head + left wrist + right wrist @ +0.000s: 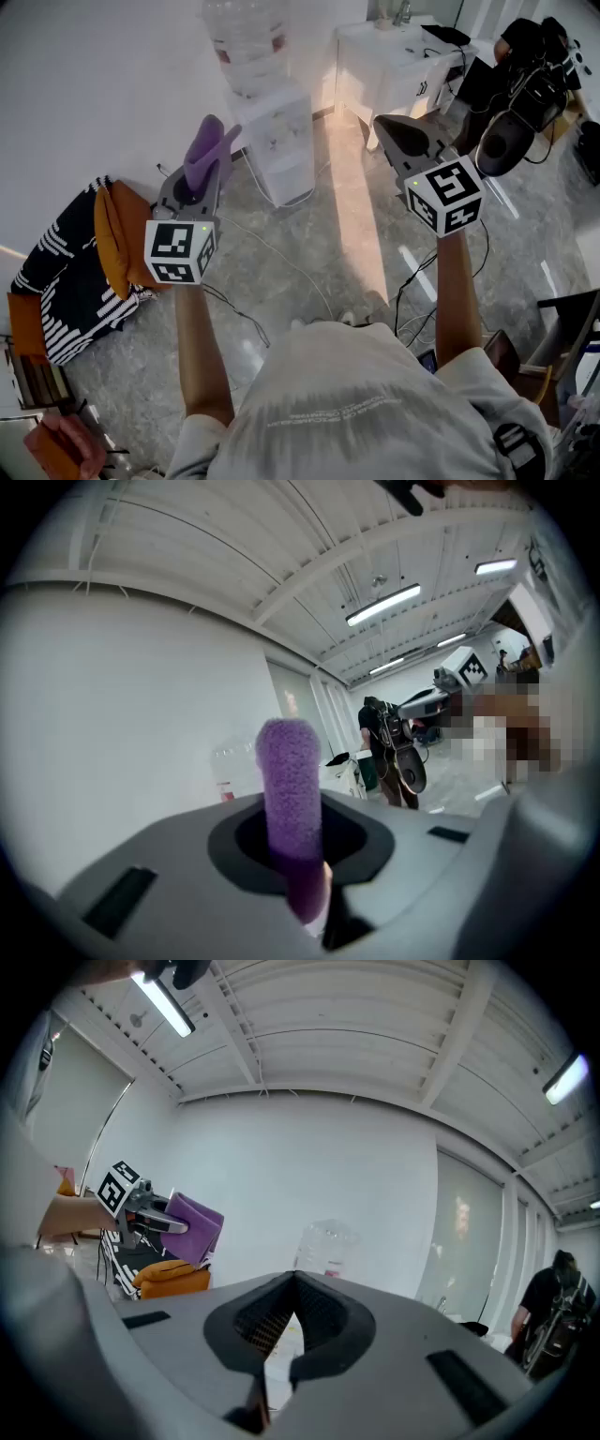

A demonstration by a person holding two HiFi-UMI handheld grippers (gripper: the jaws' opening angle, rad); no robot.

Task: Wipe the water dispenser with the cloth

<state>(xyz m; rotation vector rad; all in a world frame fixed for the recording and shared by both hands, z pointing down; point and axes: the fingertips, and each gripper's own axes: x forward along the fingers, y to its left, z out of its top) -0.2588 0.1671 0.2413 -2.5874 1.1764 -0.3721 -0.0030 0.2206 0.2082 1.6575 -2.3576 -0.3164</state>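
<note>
Both grippers are raised ahead of me, but only 1 carries anything. My left gripper (pixel 296 847) is clamped on the purple cloth (pixel 289 785), which stands up from the jaws as a folded roll. Most of it pokes out past the tips, so I judge the pinch sits on its lower end only. My right gripper (pixel 291 1288) has its jaws drawn together at the tips with nothing between them.

Further out, the water dispenser (pixel 281 141) stands on the floor (pixel 356 234) against the wall, ahead of me and roughly between the 2 grippers in the head view. Its clear bottle (pixel 246 33) sits on top. It's well apart from both grippers, and the cloth isn't touching it, so I judge the wiping hasn't begun. A white desk (pixel 375 56) stands near its right side, and cables (pixel 281 262) trail across the floor between me and the unit.

I see 3 risks from here:
- **Cloth slipping:** it's held by 1 end, so pressing it sideways on the casing could drag it out of the jaws. It could also fold back and let hard gripper plastic scrape the dispenser.
- **Bottle:** it sits high and looks only seated on top — a firm push near the top could rock it.
- **Cables:** the dispenser is low, so I'd have to step in and reach down, and the cables lie right in that path.
</note>
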